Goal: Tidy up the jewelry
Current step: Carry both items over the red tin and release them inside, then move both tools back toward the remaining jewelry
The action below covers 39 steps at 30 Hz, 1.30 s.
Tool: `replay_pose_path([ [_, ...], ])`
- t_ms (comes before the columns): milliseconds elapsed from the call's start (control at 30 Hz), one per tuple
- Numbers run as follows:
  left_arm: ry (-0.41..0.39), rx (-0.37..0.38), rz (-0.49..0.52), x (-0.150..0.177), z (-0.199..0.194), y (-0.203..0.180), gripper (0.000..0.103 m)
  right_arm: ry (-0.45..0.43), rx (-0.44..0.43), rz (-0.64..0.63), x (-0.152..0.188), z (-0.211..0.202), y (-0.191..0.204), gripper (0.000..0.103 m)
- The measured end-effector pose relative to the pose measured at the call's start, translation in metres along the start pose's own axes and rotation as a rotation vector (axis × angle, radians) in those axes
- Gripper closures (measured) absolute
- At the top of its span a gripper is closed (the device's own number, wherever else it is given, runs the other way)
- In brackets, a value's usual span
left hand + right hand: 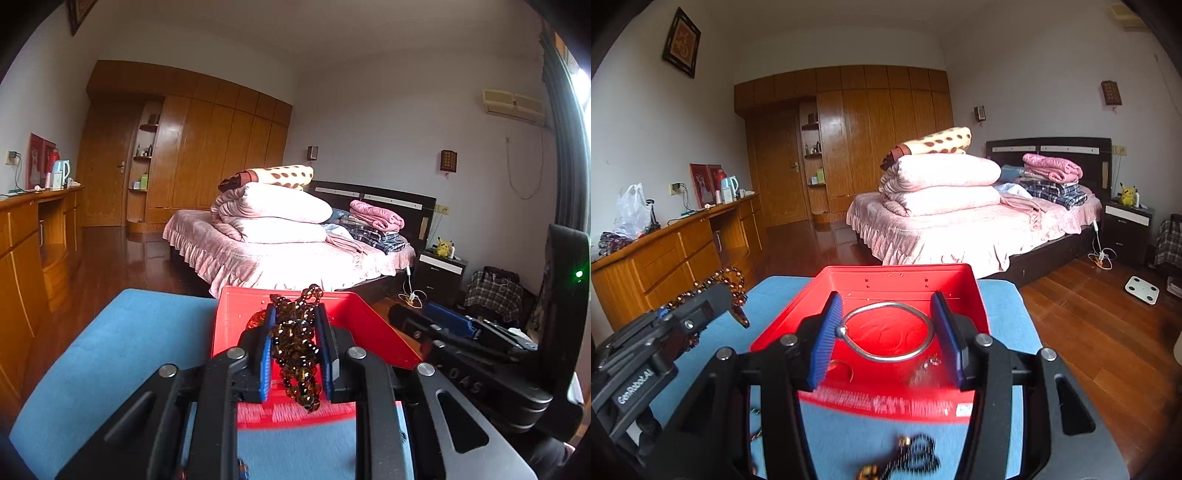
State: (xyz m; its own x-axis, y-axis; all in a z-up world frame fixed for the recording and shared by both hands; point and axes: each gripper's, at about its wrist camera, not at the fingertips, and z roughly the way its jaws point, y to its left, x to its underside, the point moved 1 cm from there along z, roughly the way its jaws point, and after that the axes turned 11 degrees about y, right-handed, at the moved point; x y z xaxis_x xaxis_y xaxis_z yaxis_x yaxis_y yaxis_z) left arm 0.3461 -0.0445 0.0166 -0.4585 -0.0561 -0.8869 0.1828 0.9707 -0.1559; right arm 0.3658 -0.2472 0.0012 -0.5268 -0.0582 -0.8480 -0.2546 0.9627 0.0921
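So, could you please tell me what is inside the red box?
Little shows in the red box: a thin ring and a small silvery piece, both blurred. The held silver bangle and blue pads cover part of its floor.

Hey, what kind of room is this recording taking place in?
Most likely a lived-in home bedroom. A bed with a pink cover carries stacked quilts, a wall of wooden wardrobes fills the far end, and a dark nightstand stands beside the headboard.

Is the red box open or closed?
Open. The red box has no lid on; its inside floor shows behind the silver ring held in the right claw.
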Motion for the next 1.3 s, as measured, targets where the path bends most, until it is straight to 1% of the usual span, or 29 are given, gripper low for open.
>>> replay_pose_path([
  [100, 0.031, 0.004, 0.005, -0.01, 0.03, 0.005, 0.083, 0.045, 0.024, 0.01, -0.007, 0.036, -0.003, 0.055],
  [200, 0.066, 0.008, 0.001, -0.01, 0.055, 0.009, 0.083, 0.082, 0.041, 0.0, -0.006, 0.059, -0.002, 0.055],
  [333, 0.104, 0.008, -0.002, -0.012, 0.082, 0.011, 0.082, 0.117, 0.058, -0.002, -0.004, 0.073, -0.002, 0.054],
  [400, 0.117, 0.001, -0.004, -0.011, 0.091, 0.012, 0.078, 0.113, 0.056, 0.012, -0.002, 0.073, -0.004, 0.053],
  [433, 0.111, -0.007, 0.003, -0.011, 0.092, 0.012, 0.074, 0.109, 0.057, 0.024, -0.002, 0.072, -0.008, 0.05],
  [500, 0.095, -0.022, 0.019, -0.011, 0.09, 0.01, 0.068, 0.1, 0.059, 0.04, -0.002, 0.069, -0.012, 0.05],
  [567, 0.073, -0.024, 0.016, -0.012, 0.081, 0.012, 0.051, 0.09, 0.055, 0.062, -0.002, 0.065, -0.016, 0.05],
  [700, 0.038, -0.011, 0.01, -0.016, 0.055, 0.014, 0.051, 0.07, 0.043, 0.088, 0.0, 0.049, -0.02, 0.05],
  [767, 0.023, -0.002, 0.011, -0.015, 0.035, 0.016, 0.051, 0.056, 0.033, 0.089, 0.005, 0.03, -0.017, 0.05],
  [867, -0.016, -0.031, 0.033, -0.01, 0.003, 0.017, 0.05, 0.041, 0.028, 0.081, 0.02, -0.001, -0.009, 0.05],
  [900, -0.034, -0.051, 0.041, -0.003, -0.016, 0.019, 0.049, 0.038, 0.025, 0.078, 0.025, -0.011, -0.006, 0.05],
  [967, -0.047, -0.097, 0.044, 0.008, -0.039, 0.021, 0.048, 0.037, 0.02, 0.084, 0.041, -0.034, 0.001, 0.05],
  [1067, -0.077, -0.135, 0.024, 0.029, -0.073, 0.026, 0.048, 0.048, 0.021, 0.111, 0.069, -0.062, 0.01, 0.049],
  [1167, -0.081, -0.174, 0.008, 0.05, -0.093, 0.027, 0.048, 0.078, 0.024, 0.148, 0.098, -0.082, 0.022, 0.049],
  [1200, -0.08, -0.183, 0.007, 0.063, -0.104, 0.029, 0.047, 0.091, 0.034, 0.15, 0.108, -0.086, 0.027, 0.049],
  [1300, -0.069, -0.213, 0.012, 0.087, -0.117, 0.03, 0.047, 0.121, 0.082, 0.134, 0.132, -0.095, 0.046, 0.049],
])
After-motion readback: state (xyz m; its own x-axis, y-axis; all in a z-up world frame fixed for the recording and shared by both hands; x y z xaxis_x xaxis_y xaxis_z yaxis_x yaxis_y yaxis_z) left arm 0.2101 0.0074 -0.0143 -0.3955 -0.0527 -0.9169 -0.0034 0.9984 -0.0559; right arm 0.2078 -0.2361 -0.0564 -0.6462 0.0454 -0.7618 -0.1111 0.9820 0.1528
